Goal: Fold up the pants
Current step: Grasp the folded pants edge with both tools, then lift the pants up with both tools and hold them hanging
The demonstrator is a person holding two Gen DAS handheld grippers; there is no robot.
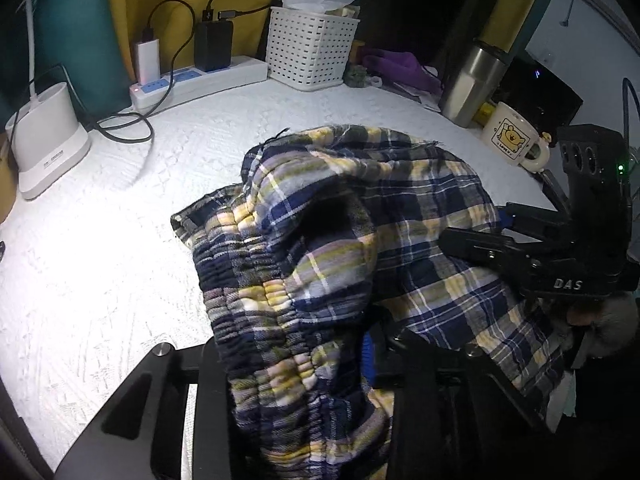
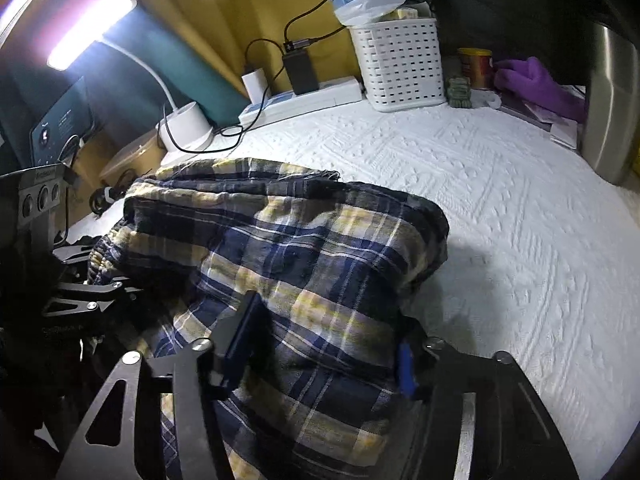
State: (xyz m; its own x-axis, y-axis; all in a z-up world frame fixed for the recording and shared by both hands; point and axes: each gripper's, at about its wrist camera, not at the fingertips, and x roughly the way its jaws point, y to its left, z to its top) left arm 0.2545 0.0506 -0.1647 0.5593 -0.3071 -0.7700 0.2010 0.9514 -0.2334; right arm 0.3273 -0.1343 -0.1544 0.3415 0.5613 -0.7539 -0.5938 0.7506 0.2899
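The plaid pants [image 1: 340, 216] in navy, yellow and grey lie bunched on the white textured cloth [image 1: 120, 240]. My left gripper [image 1: 296, 360] is shut on the gathered waistband, which drapes over its fingers. My right gripper [image 2: 320, 344] is shut on a wad of the pants [image 2: 304, 256]; cloth fills the gap between its fingers. The right gripper also shows in the left wrist view [image 1: 520, 256], at the pants' right edge. The left gripper shows in the right wrist view [image 2: 88, 292], at the pants' left edge.
Along the back stand a white lamp base [image 1: 48, 136], a power strip [image 1: 200, 80] with chargers and cables, a white basket [image 1: 312, 48], a purple cloth [image 1: 396, 64], a steel flask [image 1: 476, 80] and a bear mug [image 1: 516, 140]. The lamp head [image 2: 92, 28] glares.
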